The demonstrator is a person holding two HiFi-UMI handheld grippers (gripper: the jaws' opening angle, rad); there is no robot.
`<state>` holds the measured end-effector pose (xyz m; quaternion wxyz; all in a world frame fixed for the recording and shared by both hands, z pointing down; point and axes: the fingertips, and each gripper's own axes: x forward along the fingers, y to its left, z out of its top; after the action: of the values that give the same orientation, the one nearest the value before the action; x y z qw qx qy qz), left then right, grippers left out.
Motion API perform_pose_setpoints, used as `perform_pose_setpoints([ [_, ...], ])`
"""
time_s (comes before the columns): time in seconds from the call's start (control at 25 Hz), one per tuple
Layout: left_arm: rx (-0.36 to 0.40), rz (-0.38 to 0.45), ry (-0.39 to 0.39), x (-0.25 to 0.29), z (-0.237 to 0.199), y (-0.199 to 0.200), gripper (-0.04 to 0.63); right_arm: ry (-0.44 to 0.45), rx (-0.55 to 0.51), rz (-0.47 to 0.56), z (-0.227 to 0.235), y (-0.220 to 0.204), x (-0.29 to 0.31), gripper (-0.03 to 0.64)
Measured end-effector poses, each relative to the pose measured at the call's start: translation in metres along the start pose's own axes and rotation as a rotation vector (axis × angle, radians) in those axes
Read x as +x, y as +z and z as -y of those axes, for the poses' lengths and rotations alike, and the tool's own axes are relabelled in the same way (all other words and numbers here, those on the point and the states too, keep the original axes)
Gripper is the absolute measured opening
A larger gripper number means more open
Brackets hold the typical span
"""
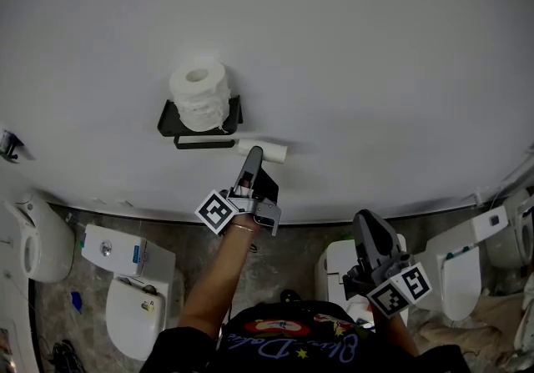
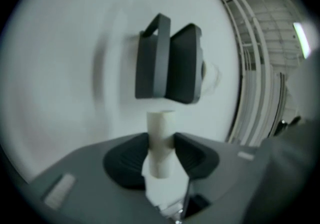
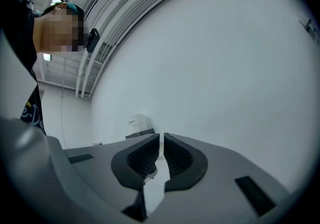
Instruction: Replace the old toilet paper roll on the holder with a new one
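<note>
Wall: a plain white wall [image 1: 350,46] fills most of the head view.
Toilets: white ceramic toilets [image 1: 133,304] stand in a row along the foot of the wall, on a grey stone floor [image 1: 288,250].
Holder: a black metal paper holder [image 1: 171,119] with a flat shelf on top and a bar [image 1: 204,143] below is fixed on the wall.
In the holder: a full white toilet paper roll [image 1: 200,96] stands on its end on the shelf, hole facing outward.
Old roll: the pale bare cardboard tube [image 1: 275,152] is off the bar, just to the right of it and a little lower, lying level in the air.
Left arm: the bare forearm [image 1: 213,284] reaches forward to the wall.
Left gripper: the grey left gripper [image 1: 255,153] points at the wall. Its black jaws stand partly apart and are clamped on the middle of the tube [image 2: 160,123], close before the holder [image 2: 152,62].
Right gripper: the right gripper [image 1: 365,219] hangs low on the right, well apart from the holder. Its jaws [image 3: 161,140] are pressed together with nothing in them.
</note>
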<state>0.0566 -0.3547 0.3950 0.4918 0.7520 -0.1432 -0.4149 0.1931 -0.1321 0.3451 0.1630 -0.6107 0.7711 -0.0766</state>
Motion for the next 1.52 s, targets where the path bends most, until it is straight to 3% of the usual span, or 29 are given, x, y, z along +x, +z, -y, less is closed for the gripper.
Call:
perform_pose_setpoints([
  [0.08, 0.078, -0.113, 0.025, -0.005, 0.008, -0.035, 0.166, -0.009, 0.003, 0.002, 0.004, 0.001, -0.006, 0.014],
  [0.24, 0.480, -0.324, 0.078, -0.036, 0.030, -0.072, 0.166, -0.006, 0.014, -0.002, 0.009, -0.001, -0.011, 0.014],
  [0.4, 0.747, -0.366, 0.131, -0.069, 0.051, -0.067, 0.166, 0.031, 0.030, -0.018, 0.004, -0.008, -0.005, 0.014],
  [0.6, 1.104, -0.424, 0.278, -0.108, 0.070, -0.051, 0.167, 0.091, 0.023, -0.030, -0.007, -0.013, 0.009, 0.014],
  [0.68, 1.194, -0.448, 0.329, -0.119, 0.074, -0.044, 0.167, 0.099, -0.009, -0.021, -0.007, -0.007, 0.014, 0.014],
  [0.76, 1.217, -0.440, 0.354, -0.127, 0.077, -0.036, 0.167, 0.086, -0.041, 0.011, 0.001, 0.007, 0.018, 0.014],
  [0.96, 1.172, -0.384, 0.379, -0.139, 0.084, -0.027, 0.166, 0.036, -0.086, 0.077, 0.021, 0.037, 0.013, 0.014],
  [1.12, 1.168, -0.362, 0.370, -0.138, 0.089, -0.028, 0.167, 0.051, -0.084, 0.056, 0.020, 0.030, 0.012, 0.014],
  [1.28, 1.217, -0.393, 0.417, -0.141, 0.085, -0.026, 0.167, 0.069, -0.088, 0.045, 0.011, 0.023, 0.019, 0.014],
  [1.4, 1.240, -0.391, 0.431, -0.144, 0.087, -0.022, 0.167, 0.118, -0.113, 0.033, -0.002, 0.021, 0.030, 0.014],
  [1.52, 1.185, -0.360, 0.418, -0.146, 0.091, -0.017, 0.167, 0.263, -0.179, 0.005, -0.035, 0.023, 0.053, 0.015],
])
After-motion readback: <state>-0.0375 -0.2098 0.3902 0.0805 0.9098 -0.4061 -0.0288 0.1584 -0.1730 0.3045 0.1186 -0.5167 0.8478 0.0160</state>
